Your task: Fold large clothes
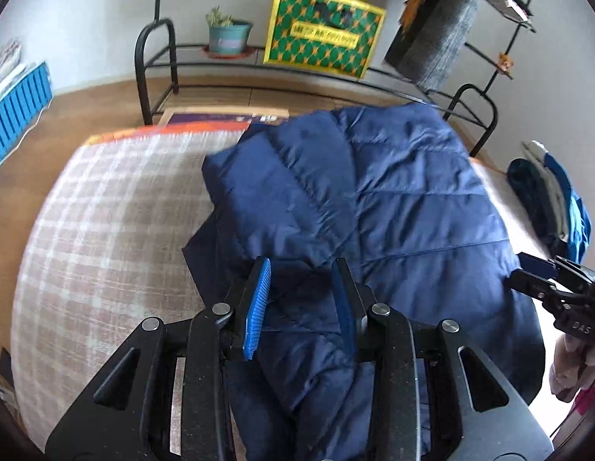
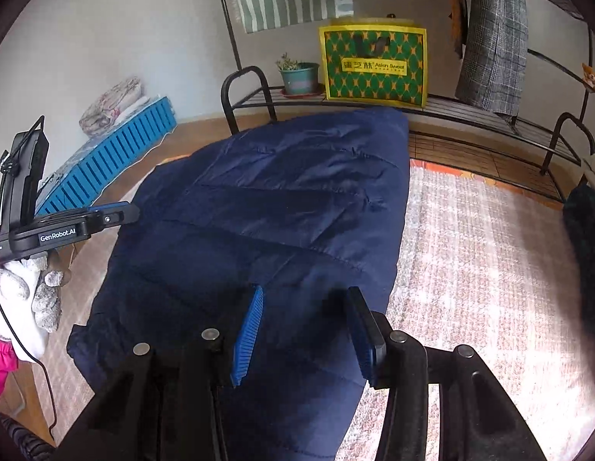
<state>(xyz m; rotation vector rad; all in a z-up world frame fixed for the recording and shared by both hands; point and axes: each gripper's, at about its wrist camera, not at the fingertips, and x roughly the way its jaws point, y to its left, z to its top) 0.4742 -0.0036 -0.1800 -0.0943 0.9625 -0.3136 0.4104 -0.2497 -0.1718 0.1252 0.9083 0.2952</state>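
- Lying on the plaid-covered bed (image 2: 489, 249), the navy quilted jacket (image 2: 266, 207) already looks doubled into a long panel.
- Left tool (image 1: 303, 288) hovers parted over loose fabric, gripping nothing.
- Right tool (image 2: 305, 320) likewise parted, empty.
- Likely left: folding lengthwise, tucking the near corner.

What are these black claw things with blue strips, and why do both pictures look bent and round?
No robot here: a person holds a hand tool with two jaws in each hand. Each tool carries a wide-angle camera looking along its jaws, which bends the picture. One picture is from the left gripper, the other from the right gripper. A gloved hand shows at the edge. A navy padded jacket, partly folded, lies on a checked cloth. Both pairs of jaws stand apart above the jacket; I see nothing gripped. Behind stand a potted plant and a green-yellow bag.
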